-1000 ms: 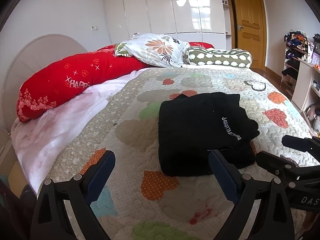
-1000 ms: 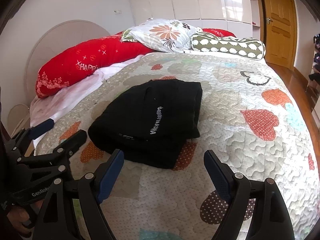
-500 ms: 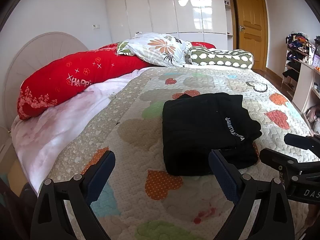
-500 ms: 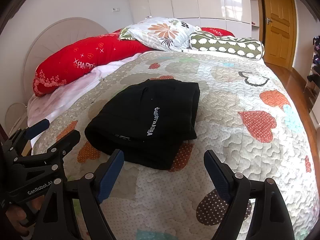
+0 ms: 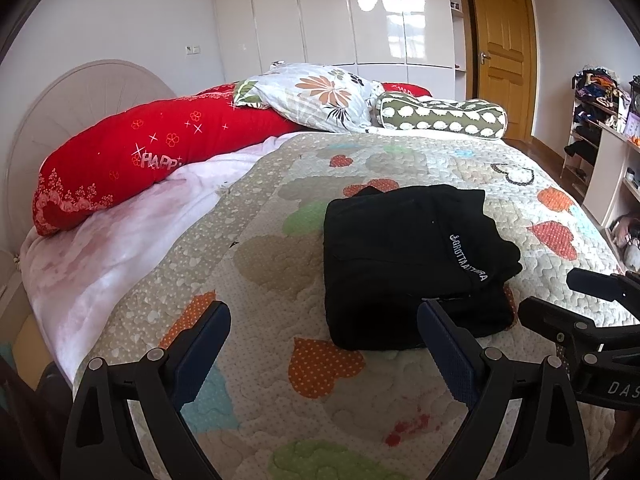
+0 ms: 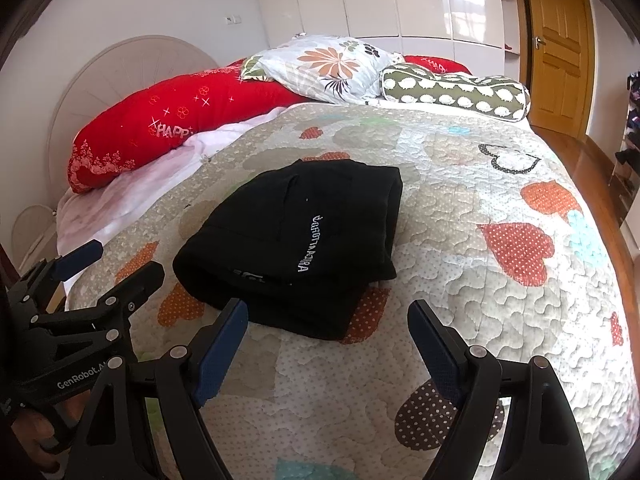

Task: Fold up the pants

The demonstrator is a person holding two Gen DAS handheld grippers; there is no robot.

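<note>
Pants (image 5: 412, 264), black with white lettering, lie folded into a compact multi-layer rectangle on the heart-print quilt (image 5: 280, 380) of the bed, near its foot end. Over the last second nothing about them changed: same shape, same spot, only a slight drift in framing. Left gripper (image 5: 324, 344) hovers short of the bundle, jaws wide and empty; right gripper (image 6: 328, 332) the same, jaws wide, nothing between them, neither touching cloth. Both held steady over that second. Reads as fold done and released, task looks essentially complete. Red pillow (image 5: 132, 160) and floral pillow (image 5: 316, 96) sit well apart at the headboard.
</note>
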